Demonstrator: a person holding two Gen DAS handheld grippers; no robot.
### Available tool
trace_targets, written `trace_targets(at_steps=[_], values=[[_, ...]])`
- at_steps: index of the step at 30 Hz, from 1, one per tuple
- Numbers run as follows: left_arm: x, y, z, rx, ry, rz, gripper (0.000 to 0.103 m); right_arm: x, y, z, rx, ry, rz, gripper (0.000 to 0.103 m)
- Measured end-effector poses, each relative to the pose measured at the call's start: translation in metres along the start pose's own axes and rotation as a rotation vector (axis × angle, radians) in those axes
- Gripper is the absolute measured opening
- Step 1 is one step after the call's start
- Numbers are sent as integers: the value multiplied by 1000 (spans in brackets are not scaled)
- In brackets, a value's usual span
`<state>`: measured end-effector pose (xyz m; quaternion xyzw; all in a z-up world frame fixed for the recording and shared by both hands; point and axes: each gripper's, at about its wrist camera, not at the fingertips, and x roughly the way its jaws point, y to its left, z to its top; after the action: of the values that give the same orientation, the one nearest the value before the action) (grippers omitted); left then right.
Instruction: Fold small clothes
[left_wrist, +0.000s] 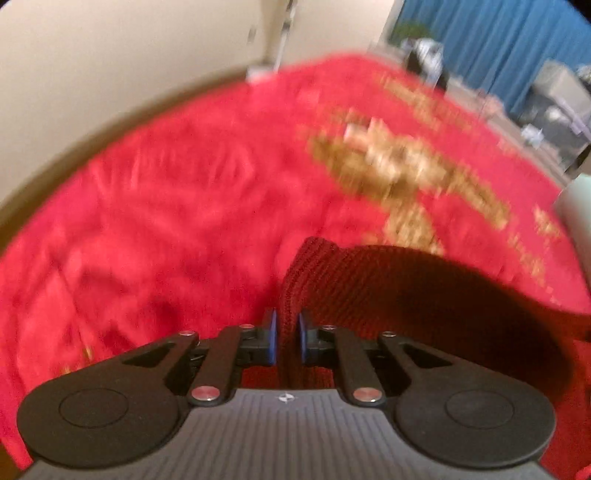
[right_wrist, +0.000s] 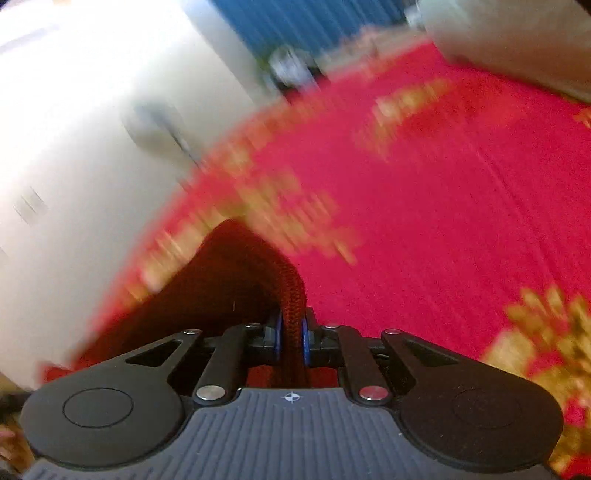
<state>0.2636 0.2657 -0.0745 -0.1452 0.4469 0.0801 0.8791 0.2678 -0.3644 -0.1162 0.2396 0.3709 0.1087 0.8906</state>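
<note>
A dark red knitted garment (left_wrist: 388, 288) hangs between my two grippers above a red bed cover. My left gripper (left_wrist: 287, 332) is shut on one edge of the garment, which rises between the blue pads and spreads off to the right. My right gripper (right_wrist: 291, 336) is shut on another edge of the same garment (right_wrist: 229, 277), which spreads off to the left. Both views are blurred by motion.
The red bed cover (left_wrist: 166, 221) with gold embroidery (left_wrist: 406, 170) fills both views. A pale wall (left_wrist: 110, 55) stands behind it, with blue curtains (left_wrist: 498, 40) and clutter at the far right. A white cabinet (right_wrist: 74, 129) stands left in the right wrist view.
</note>
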Motion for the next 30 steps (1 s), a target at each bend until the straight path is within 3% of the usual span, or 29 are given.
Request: trace_targets(at_steps=[3,5,7,10,14,16,19,20,24,28,30], values=[[-2,-5,2,28,-20,-4,13,13,-2,-5,1,67,-35,10],[-5,-5,3,16,-39,-15,12,7,2,0,-28,32,-26,10],[-17,-2,4,-17,-114,-55,12,-4,2,4,-11,-46,32,10],[-26,-9,2,46,-184,-35,12,-18,8,9,-23,-135,111,10],[-6,-8,-5,44,-45,-6,16,2,4,1,-19,-30,27,13],[-8,0,-8,16,-23,-19,18,5,4,-2,-18,12,2,15],[-9,12,-19,-24,60,-86,52,-9,8,-9,-36,43,4,34],[-10,17,-28,-33,108,-110,56,-13,8,-13,-30,67,10,41],[-27,36,-51,-99,170,-233,56,-28,6,-36,3,190,-2,41],[-45,50,-78,-108,199,-214,59,-54,13,-56,3,222,2,41],[-50,55,-92,-132,219,-252,58,-64,19,-65,-17,219,-9,41]])
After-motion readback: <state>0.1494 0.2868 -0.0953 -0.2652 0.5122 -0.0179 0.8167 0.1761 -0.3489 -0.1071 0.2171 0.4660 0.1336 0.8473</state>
